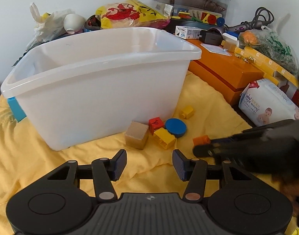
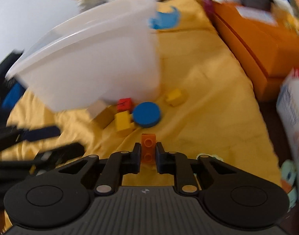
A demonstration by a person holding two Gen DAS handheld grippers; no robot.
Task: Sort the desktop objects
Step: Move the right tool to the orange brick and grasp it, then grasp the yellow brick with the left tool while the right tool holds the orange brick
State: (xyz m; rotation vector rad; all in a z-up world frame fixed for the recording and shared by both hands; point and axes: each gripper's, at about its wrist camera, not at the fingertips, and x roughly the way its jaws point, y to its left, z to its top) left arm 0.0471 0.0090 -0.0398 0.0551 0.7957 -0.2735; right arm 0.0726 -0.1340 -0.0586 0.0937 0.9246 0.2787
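Bright, fisheye-warped; right view motion-blurred.

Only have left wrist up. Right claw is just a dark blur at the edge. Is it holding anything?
Observer: Yes. In the right wrist view the right claw is shut on the orange brick, one pad on each side.
Operator: Which way is the brick sitting?
Observer: Studs face the camera, two showing, long side running along the fingers.
Operator: Anything behind the bin's right end? Hidden for me.
Observer: A light blue piece lies on the yellow cloth just past the white bin. It is too blurred to identify.
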